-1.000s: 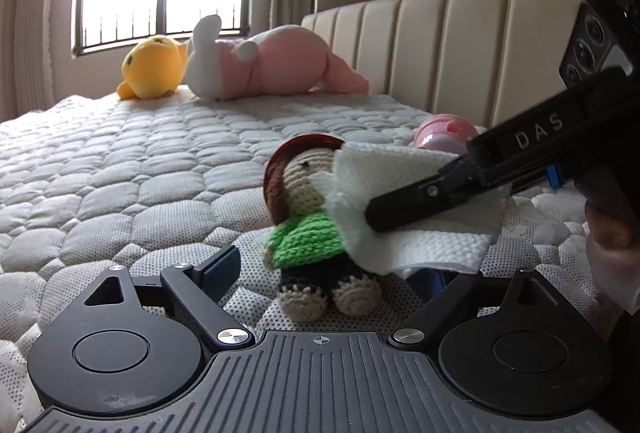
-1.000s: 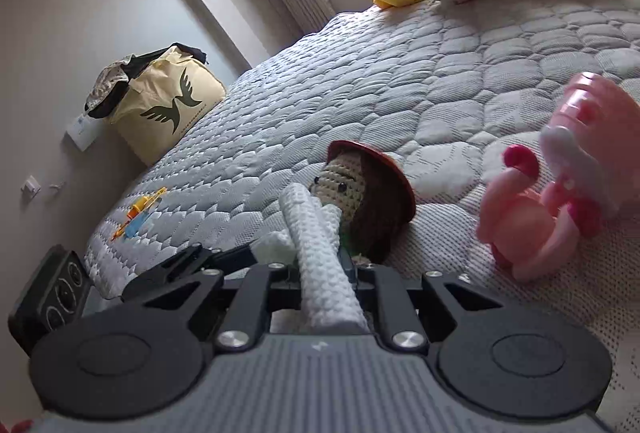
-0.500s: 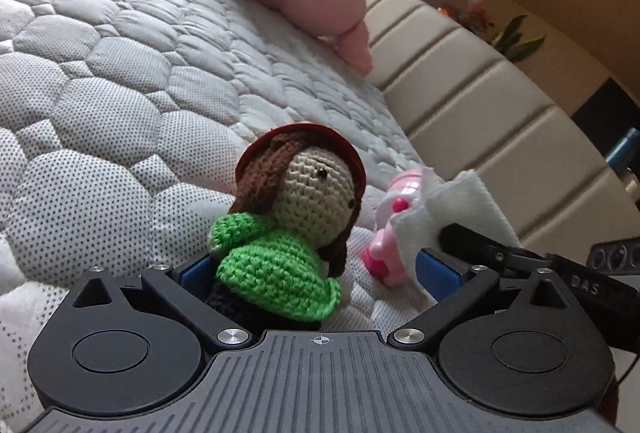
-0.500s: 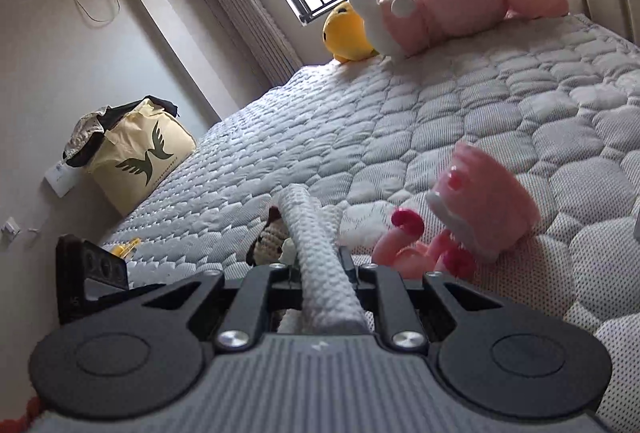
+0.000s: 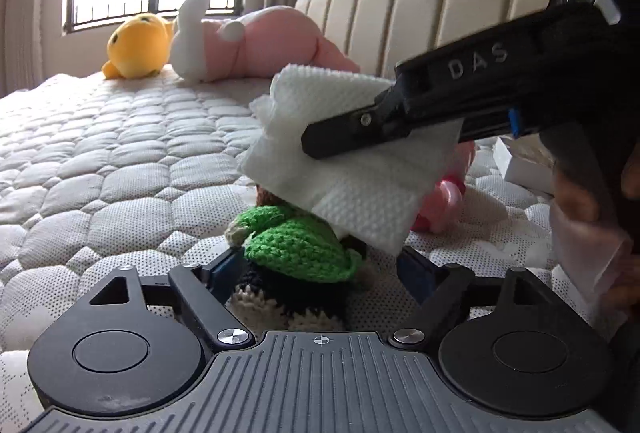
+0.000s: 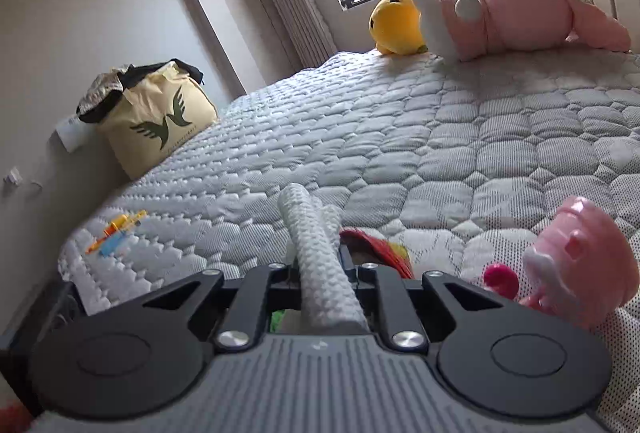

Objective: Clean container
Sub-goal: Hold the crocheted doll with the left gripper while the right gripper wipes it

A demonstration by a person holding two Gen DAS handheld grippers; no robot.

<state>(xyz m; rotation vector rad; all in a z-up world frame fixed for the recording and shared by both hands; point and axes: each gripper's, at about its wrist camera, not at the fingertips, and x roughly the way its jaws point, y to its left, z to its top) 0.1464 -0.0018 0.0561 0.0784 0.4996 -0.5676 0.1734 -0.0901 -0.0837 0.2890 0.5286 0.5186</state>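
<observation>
The left hand-held gripper [image 5: 316,265] clasps one crocheted doll [image 5: 296,249]. The right hand-held gripper [image 5: 320,141] pinches one folded paper towel [image 5: 352,161] over its head. Two plush toys, yellow [image 6: 396,25] and pink [image 6: 512,13], lie at the bed's [image 6: 400,137] far edge.

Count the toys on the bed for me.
5: crochet doll in the left gripper, pink plastic toy beside it, yellow plush and pink plush near the window, small block toy at the mattress edge. Others may be hidden.

1. Crocheted doll [image 5: 298,253]: green sweater, brown hair, red hat, cream feet; upright on the bed, between blue fingers, head hidden.
2. White paper towel [image 5: 348,161]: folded, embossed, draped over the doll's head.
</observation>
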